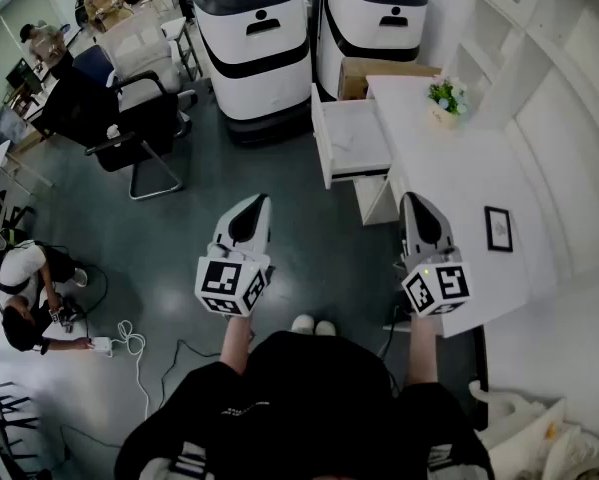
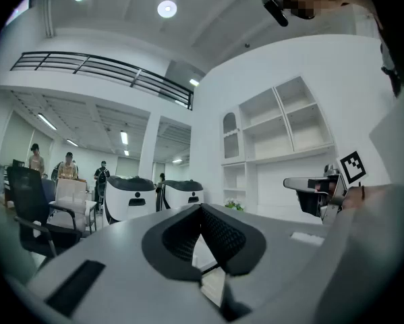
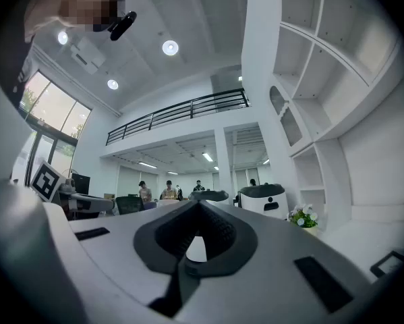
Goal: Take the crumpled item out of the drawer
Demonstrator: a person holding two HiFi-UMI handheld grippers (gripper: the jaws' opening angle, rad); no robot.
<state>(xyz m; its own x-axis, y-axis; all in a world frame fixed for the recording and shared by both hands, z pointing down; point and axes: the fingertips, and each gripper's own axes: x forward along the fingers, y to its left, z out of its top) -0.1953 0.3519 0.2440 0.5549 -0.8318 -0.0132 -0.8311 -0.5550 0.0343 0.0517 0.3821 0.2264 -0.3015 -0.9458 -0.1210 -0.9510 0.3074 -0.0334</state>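
The white drawer stands pulled open from the white desk's left side. Its inside looks pale, and I cannot make out a crumpled item in it. My left gripper is held in the air over the grey floor, well short of the drawer, with its jaws shut and empty. My right gripper hovers over the desk's near left edge, also shut with nothing held. Along the left gripper the dark pads meet at the tip. The right gripper is closed the same way.
A small flower pot and a framed picture sit on the desk. Two white machines and a cardboard box stand behind the drawer. A black chair, seated people and floor cables are at left.
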